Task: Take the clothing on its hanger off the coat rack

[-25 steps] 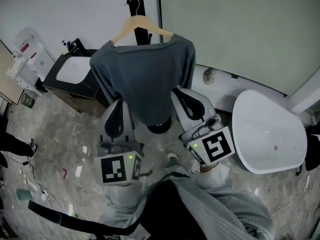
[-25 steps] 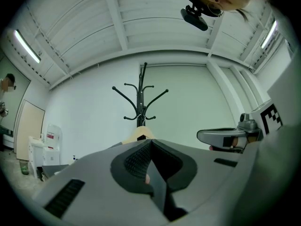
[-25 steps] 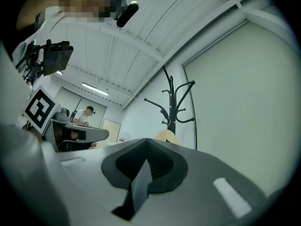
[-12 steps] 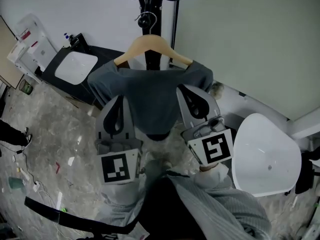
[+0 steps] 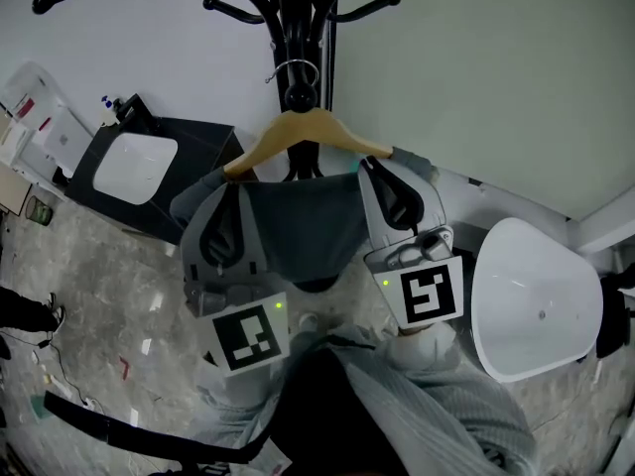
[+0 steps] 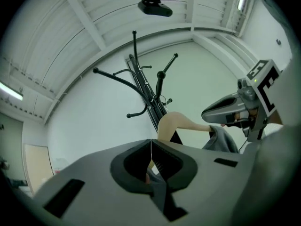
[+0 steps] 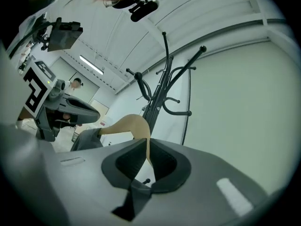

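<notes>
Clothing hung on its hanger, hook over the coat rack, while your left gripper and right gripper pinched the hanger's ends; pulling outward before lifting risked snagging the hook.

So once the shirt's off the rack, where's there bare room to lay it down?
The floor between the black cabinet and the left gripper is bare, and the white tub on the right looks empty. It's crowded at the rack, where it and the right gripper pinch the hanger, and the lower-left floor has litter.
</notes>
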Demonstrator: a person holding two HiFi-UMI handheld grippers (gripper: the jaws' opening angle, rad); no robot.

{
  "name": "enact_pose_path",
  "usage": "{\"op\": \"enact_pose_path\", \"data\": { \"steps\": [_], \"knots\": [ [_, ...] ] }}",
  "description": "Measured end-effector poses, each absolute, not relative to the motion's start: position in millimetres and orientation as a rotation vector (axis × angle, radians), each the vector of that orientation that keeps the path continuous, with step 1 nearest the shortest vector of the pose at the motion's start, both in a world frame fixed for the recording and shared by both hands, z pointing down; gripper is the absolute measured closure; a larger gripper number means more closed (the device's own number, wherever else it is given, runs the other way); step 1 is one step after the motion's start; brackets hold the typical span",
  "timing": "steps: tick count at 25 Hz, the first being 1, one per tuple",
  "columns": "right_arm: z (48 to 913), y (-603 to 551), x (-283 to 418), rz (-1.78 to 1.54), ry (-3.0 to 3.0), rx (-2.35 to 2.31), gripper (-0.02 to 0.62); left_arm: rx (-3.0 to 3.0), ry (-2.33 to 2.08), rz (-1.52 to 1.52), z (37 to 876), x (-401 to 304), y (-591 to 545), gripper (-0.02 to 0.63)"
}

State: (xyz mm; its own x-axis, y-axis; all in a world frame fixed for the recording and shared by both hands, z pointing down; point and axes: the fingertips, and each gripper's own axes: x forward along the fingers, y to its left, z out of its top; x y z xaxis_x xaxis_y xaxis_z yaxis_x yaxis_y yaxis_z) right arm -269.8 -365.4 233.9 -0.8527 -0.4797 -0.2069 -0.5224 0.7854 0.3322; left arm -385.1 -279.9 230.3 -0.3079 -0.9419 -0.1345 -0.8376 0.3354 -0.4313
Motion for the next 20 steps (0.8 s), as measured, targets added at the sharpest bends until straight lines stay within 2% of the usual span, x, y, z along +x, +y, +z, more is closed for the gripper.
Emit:
{"op": "enact_pose_path", "data": {
  "steps": [6, 8, 12, 16, 20],
  "knots": [
    [235.0, -380.5, -282.0, 0.704, 2.870, -0.866, 0.572, -1.524, 2.217, -0.518, 231.7, -395.0, -295.8, 0.591],
    [237.7, -387.1, -283.7, 0.736, 2.893, -0.875, 0.558, -1.527, 2.199, -0.587, 235.9, -394.8, -304.4, 0.490],
    [241.5, -391.5, -289.6, 0.809, 2.946, -0.812, 0.486, -1.493, 2.163, -0.715, 244.5, -394.4, -315.3, 0.439],
    [253.9, -390.3, -298.1, 0.905, 3.042, -0.735, 0.426, -1.462, 2.119, -0.900, 260.5, -395.1, -325.0, 0.431],
    [264.3, -397.4, -307.0, 0.996, 3.090, -0.740, 0.417, -1.322, 2.129, -0.972, 261.1, -405.2, -331.7, 0.431]
  ]
}}
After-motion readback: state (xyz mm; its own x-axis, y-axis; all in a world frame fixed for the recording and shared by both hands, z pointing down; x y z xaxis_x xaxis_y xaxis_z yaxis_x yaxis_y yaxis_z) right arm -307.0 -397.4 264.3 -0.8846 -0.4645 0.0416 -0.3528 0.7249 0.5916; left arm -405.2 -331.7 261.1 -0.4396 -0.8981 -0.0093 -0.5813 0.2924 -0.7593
